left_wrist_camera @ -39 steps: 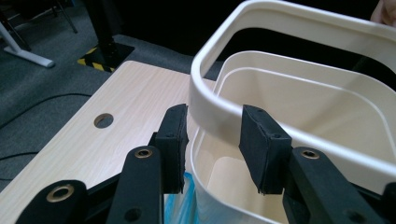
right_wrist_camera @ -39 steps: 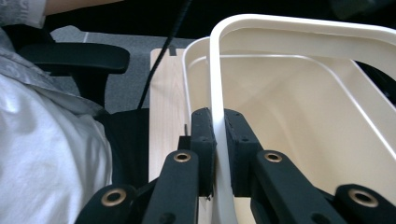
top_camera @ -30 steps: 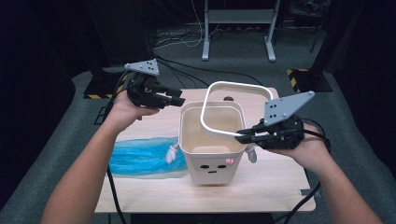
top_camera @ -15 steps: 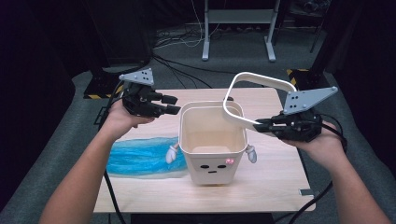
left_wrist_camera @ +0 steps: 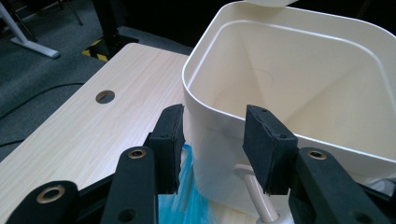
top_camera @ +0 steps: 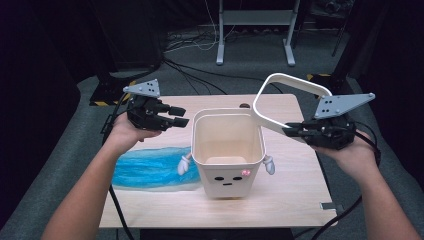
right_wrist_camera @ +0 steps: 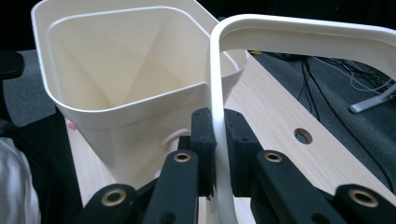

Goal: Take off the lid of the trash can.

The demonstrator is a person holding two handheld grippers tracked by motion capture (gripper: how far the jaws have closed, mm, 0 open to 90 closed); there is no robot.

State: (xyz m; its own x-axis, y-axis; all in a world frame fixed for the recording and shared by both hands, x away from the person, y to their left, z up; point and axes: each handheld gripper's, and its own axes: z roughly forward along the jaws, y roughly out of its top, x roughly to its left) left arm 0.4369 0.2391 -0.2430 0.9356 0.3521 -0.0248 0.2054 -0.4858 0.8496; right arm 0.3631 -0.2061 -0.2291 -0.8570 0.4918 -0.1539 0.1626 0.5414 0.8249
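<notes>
The right gripper [top_camera: 292,131] is clamped on the thin cream plastic rim ring [top_camera: 280,95], held off the cream square plastic bin [top_camera: 227,150] on the wooden counter [top_camera: 290,200]. The ring could twist or slip. The left gripper [top_camera: 181,116], half open and empty, might nudge the bin.
</notes>
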